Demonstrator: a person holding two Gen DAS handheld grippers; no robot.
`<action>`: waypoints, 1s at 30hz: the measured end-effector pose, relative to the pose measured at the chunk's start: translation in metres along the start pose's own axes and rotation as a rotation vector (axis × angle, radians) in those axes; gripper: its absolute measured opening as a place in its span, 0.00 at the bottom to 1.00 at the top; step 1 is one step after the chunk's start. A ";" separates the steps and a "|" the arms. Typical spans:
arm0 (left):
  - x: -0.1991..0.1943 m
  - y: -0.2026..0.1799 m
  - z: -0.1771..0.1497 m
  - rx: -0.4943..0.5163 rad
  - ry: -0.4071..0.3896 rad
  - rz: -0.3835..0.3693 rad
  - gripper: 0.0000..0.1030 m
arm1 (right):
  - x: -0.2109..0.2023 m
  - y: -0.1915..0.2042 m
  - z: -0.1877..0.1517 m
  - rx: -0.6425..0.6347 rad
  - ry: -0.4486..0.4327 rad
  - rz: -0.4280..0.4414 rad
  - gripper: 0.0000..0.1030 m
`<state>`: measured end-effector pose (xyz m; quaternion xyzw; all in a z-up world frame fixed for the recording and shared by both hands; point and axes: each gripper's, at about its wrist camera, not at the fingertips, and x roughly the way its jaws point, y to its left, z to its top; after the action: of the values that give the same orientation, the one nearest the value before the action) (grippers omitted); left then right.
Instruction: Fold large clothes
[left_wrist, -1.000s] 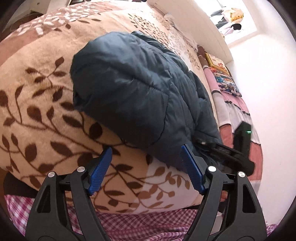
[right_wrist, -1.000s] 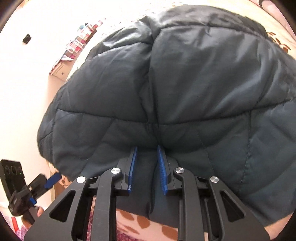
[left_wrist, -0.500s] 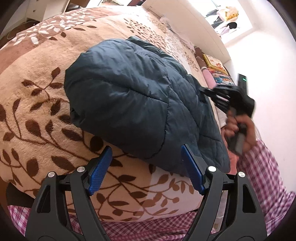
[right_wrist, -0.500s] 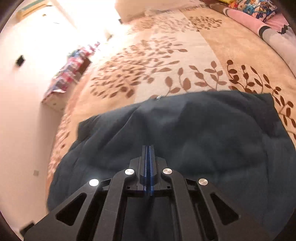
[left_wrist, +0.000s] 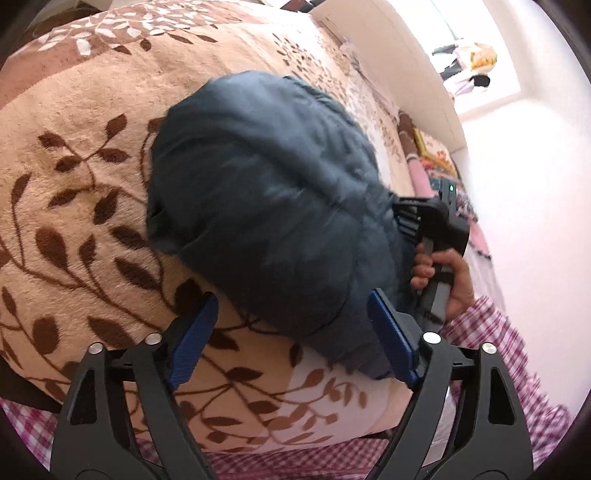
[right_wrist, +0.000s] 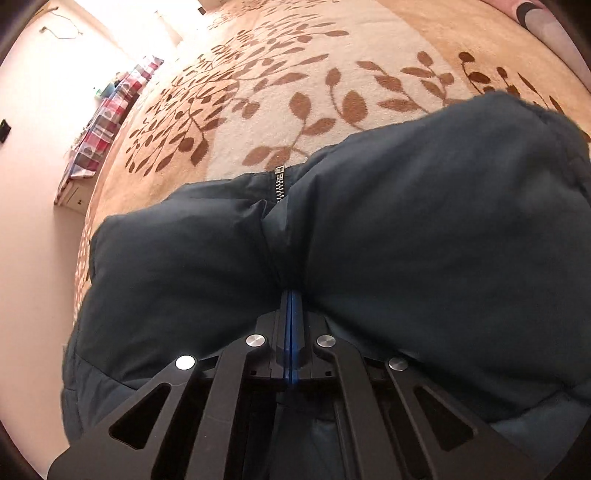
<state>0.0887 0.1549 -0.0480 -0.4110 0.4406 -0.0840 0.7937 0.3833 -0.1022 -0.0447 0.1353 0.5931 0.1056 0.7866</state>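
Left gripper (left_wrist: 295, 339): jaws opening, wide apart, nothing pressed between the blue pads; the near hem of the jacket (left_wrist: 266, 206) lies between them. Right gripper (right_wrist: 291, 314): jaws clenched tight, pads together, buried in a crease of the jacket with fabric bulging either side; whether any fabric is pinched cannot be told. The dark blue padded jacket lies bunched near the bed's near edge, long axis running away toward the headboard (left_wrist: 402, 62), zipper (right_wrist: 279, 184) pointing the same way. It rests on a beige leaf-patterned blanket (left_wrist: 74, 184). Beyond: pale wall, bright window (left_wrist: 476, 48).
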 end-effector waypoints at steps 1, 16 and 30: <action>0.001 -0.001 0.001 -0.005 -0.004 -0.002 0.83 | -0.005 0.001 0.000 0.003 -0.006 0.002 0.00; 0.022 0.011 0.007 -0.124 -0.043 0.051 0.86 | -0.099 -0.017 -0.194 -0.087 -0.004 0.177 0.02; 0.053 0.000 0.019 -0.139 -0.140 0.103 0.94 | -0.062 -0.016 -0.210 -0.141 0.025 0.121 0.00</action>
<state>0.1356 0.1395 -0.0762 -0.4465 0.4094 0.0166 0.7955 0.1647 -0.1191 -0.0485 0.1138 0.5849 0.1962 0.7788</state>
